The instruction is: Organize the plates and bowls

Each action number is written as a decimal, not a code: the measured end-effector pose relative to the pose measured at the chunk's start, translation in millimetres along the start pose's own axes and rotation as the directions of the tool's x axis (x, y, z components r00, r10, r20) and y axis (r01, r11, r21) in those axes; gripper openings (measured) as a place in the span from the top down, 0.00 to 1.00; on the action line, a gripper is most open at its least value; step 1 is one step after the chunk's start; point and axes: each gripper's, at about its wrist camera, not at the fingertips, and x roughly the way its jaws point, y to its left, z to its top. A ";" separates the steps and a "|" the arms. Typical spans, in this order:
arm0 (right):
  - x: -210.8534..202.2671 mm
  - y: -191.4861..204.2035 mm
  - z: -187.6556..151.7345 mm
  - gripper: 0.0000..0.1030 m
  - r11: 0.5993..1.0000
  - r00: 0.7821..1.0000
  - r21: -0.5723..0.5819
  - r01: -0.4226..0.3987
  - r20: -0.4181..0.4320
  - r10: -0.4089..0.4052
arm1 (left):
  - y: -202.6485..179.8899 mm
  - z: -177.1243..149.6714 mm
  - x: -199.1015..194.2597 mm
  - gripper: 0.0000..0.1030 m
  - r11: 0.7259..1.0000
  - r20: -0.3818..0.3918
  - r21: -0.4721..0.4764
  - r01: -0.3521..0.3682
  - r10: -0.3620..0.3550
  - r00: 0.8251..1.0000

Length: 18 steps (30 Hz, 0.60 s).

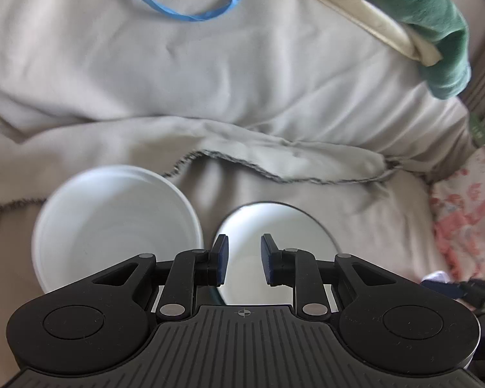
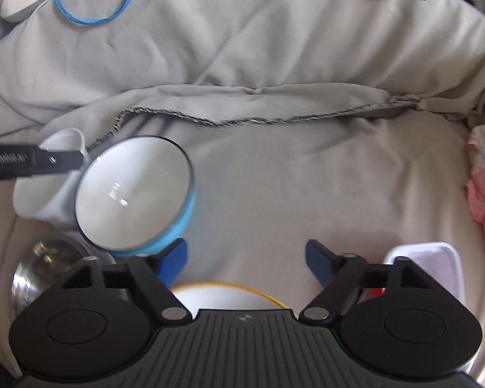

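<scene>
Here the left gripper has its jaws a little apart, with nothing between them. In the left wrist view the blue bowl lies directly behind the fingertips, at lower centre of the frame. Its rim is tilted, and I cannot tell if a pad touches it. The white bowl stands just beside it, at lower left, rim to rim or nearly so.

In the right wrist view the right gripper is wide apart and empty. The blue bowl is at middle left, tipped so that its opening faces the camera, and it leans against the white bowl. The left gripper comes in from the left edge above them. So the left one is clearly nearer to both bowls.

A yellow-rimmed plate shows at bottom centre, partly hidden under the right gripper. A glass bowl is at lower left, and a white tray at lower right.

All lies on a soft, wrinkled cloth. The open room is to the centre and right of that frame; the cloth fold limits it above. I judge the tilted bowl may slide or roll on the soft cloth.
</scene>
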 end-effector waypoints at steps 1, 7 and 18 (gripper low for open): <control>4.3 6.3 5.0 0.17 1.000 1.000 -0.001 -0.015 0.004 0.015 | -0.2 -1.0 3.5 0.76 1.000 -0.002 0.009 -0.026 0.026 1.000; 48.5 10.8 19.4 0.32 0.990 0.992 0.076 -0.121 -0.017 0.123 | 6.1 -2.7 20.6 0.76 0.998 -0.025 0.001 -0.069 0.069 0.997; 85.5 1.3 10.4 0.60 0.942 0.950 0.173 -0.287 -0.074 0.303 | -9.8 2.2 0.8 0.71 0.998 0.081 0.021 -0.067 0.065 0.995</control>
